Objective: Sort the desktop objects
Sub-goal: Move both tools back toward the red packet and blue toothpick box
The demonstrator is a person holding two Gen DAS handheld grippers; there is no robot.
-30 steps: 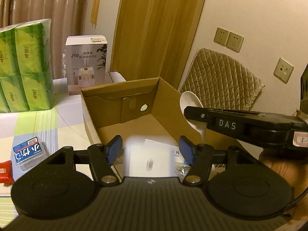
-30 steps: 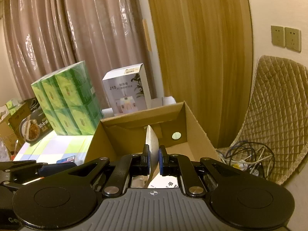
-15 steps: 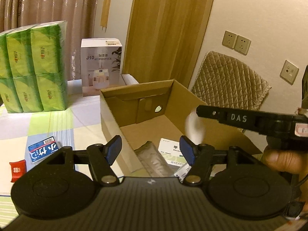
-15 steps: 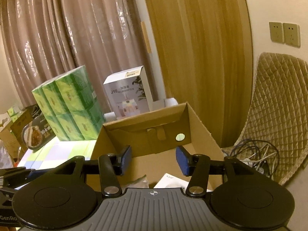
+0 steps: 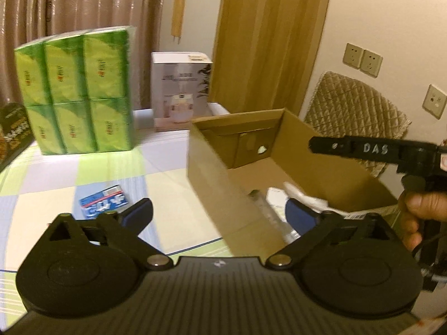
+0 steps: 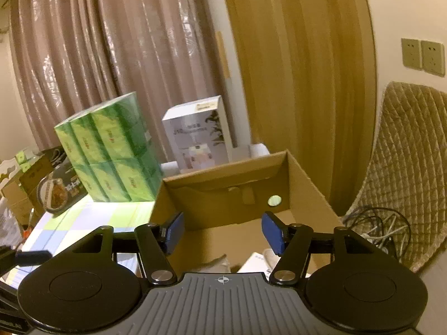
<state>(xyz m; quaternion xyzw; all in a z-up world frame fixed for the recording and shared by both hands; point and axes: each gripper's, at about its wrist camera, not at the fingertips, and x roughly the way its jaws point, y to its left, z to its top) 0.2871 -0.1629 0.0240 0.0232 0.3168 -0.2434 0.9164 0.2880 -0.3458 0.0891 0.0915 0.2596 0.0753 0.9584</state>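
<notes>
Open cardboard box (image 5: 212,173), white spoon (image 5: 296,192) inside (papers too)

An open brown cardboard box (image 5: 212,167) stands on the counter (image 5: 106,167), which is covered in pale green, lilac and cream checks. Its flaps are folded in, and a round hole shows in the far inner wall. Inside, at the near end, lie a white spoon (image 5: 300,194), a clear plastic-wrapped item (image 5: 265,209) and a white printed card (image 5: 275,195), all blurred. Left of the box, a small blue-and-white packet (image 5: 104,201) lies flat on the counter.
</notes>
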